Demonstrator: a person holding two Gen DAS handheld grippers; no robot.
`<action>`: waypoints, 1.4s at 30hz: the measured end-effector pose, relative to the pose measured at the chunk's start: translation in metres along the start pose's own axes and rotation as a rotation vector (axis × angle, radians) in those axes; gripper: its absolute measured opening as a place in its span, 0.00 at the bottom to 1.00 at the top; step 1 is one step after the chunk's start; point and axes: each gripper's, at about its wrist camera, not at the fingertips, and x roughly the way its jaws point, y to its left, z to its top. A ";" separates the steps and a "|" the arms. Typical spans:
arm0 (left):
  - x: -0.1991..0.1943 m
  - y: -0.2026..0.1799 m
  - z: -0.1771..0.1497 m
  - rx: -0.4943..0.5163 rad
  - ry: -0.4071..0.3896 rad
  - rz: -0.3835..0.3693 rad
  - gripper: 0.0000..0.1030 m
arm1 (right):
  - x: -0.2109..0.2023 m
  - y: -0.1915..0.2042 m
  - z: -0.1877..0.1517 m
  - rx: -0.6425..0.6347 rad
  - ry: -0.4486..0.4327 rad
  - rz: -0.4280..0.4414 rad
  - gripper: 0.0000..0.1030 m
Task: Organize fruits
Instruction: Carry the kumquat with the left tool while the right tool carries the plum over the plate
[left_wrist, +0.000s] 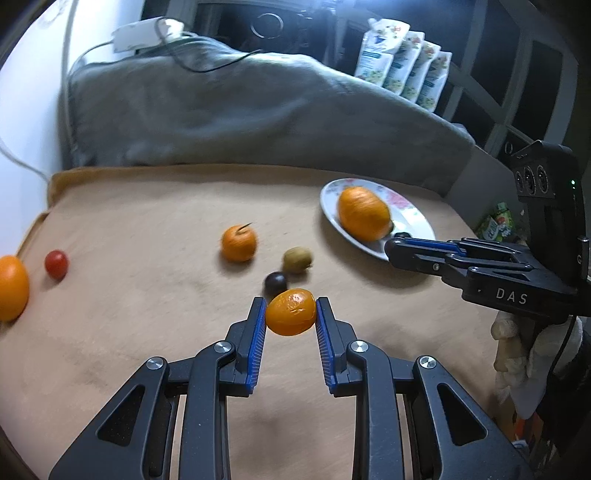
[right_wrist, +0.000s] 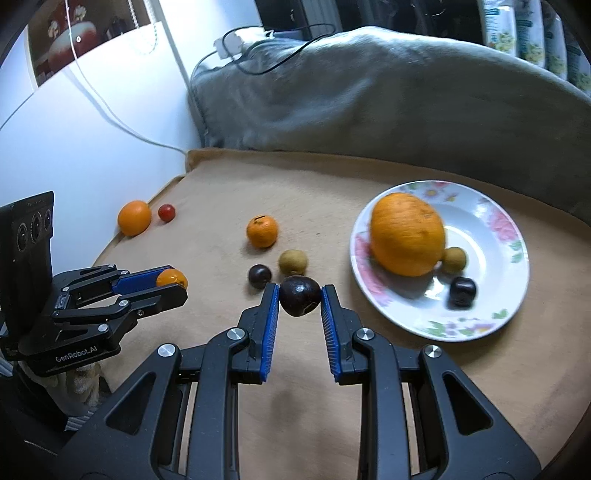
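Observation:
My left gripper (left_wrist: 290, 308) is shut on a small orange kumquat (left_wrist: 291, 312) above the tan mat; it also shows in the right wrist view (right_wrist: 171, 277). My right gripper (right_wrist: 299, 295) is shut on a dark round fruit (right_wrist: 299, 295), left of the floral plate (right_wrist: 495, 236). The plate holds a large orange (right_wrist: 406, 239), a tan fruit (right_wrist: 454, 259) and a dark fruit (right_wrist: 462, 291). On the mat lie a mandarin (right_wrist: 262, 230), a tan fruit (right_wrist: 292, 261), a dark fruit (right_wrist: 259, 276), an orange fruit (right_wrist: 134, 218) and a cherry tomato (right_wrist: 166, 212).
A grey blanket (right_wrist: 369, 96) with cables lies behind the tan mat (right_wrist: 221, 192). A white wall (right_wrist: 92, 122) stands on the left. Food pouches (left_wrist: 402, 62) stand at the back right. The mat's raised edge (left_wrist: 37, 221) runs along the left.

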 end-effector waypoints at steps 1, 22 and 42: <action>0.001 -0.003 0.001 0.006 -0.001 -0.004 0.24 | -0.004 -0.004 0.000 0.006 -0.006 -0.004 0.24; 0.033 -0.073 0.031 0.121 -0.004 -0.103 0.24 | -0.039 -0.071 0.006 0.074 -0.080 -0.096 0.24; 0.079 -0.118 0.052 0.193 0.036 -0.143 0.24 | -0.018 -0.132 0.024 0.126 -0.068 -0.127 0.24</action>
